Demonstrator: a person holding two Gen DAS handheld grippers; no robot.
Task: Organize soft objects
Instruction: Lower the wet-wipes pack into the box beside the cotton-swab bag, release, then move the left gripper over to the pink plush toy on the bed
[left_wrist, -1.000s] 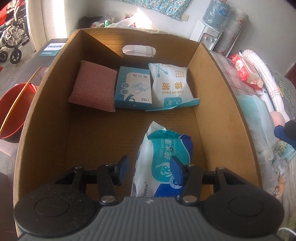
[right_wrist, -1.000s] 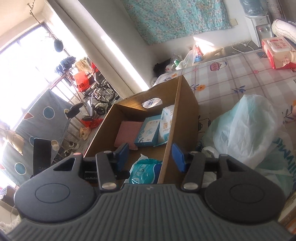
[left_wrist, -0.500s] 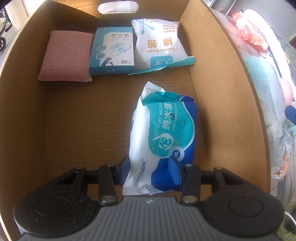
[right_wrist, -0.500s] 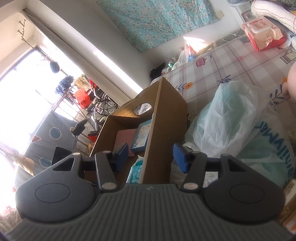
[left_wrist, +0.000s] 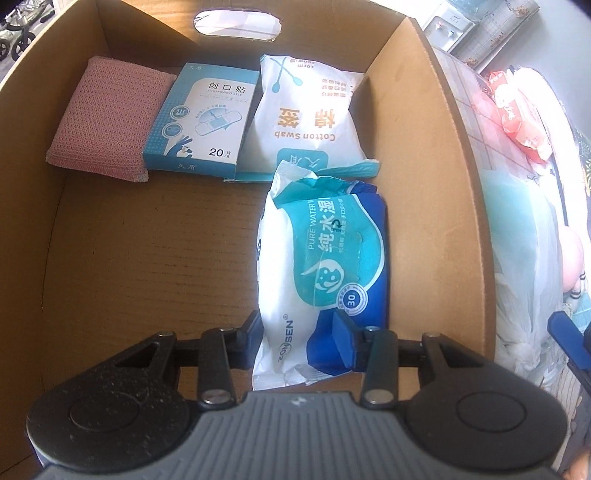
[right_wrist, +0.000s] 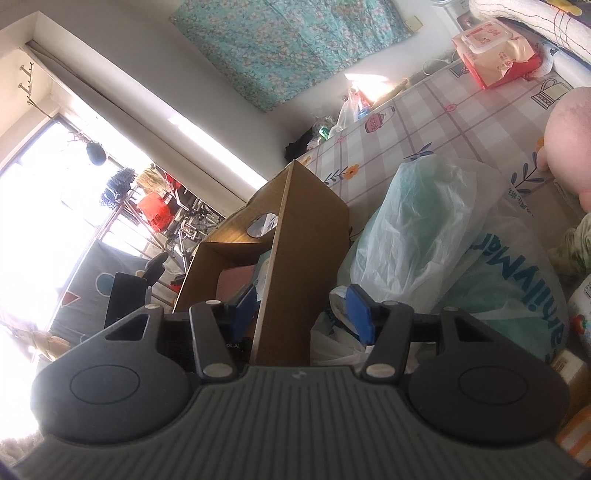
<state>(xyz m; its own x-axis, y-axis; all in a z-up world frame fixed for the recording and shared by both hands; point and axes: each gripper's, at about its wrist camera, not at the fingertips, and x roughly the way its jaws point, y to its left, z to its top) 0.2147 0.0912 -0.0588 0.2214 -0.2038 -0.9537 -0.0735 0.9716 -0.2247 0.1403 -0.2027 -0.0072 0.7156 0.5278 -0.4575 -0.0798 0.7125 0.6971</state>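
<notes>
A cardboard box (left_wrist: 436, 177) fills the left wrist view. Along its far wall lie a pink sponge cloth (left_wrist: 107, 118), a blue plaster box (left_wrist: 203, 122) and a white cotton swab bag (left_wrist: 306, 118). A blue-and-white wet wipes pack (left_wrist: 325, 273) lies on the box floor at the right. My left gripper (left_wrist: 299, 336) straddles the near end of this pack, its jaws wide on either side of it. My right gripper (right_wrist: 303, 314) is open and empty, low beside the box's outer wall (right_wrist: 303, 258), near plastic bags (right_wrist: 436, 236).
A checked tablecloth (right_wrist: 424, 125) covers the surface right of the box. A red tissue pack (right_wrist: 495, 59) lies far back, also in the left wrist view (left_wrist: 521, 114). A pink soft toy (right_wrist: 569, 144) sits at the right edge. Wheelchairs and clutter stand by the window.
My left gripper has dropped into the box and come down over the near end of the wipes pack. My right gripper has sunk lower beside the box's outer wall.
</notes>
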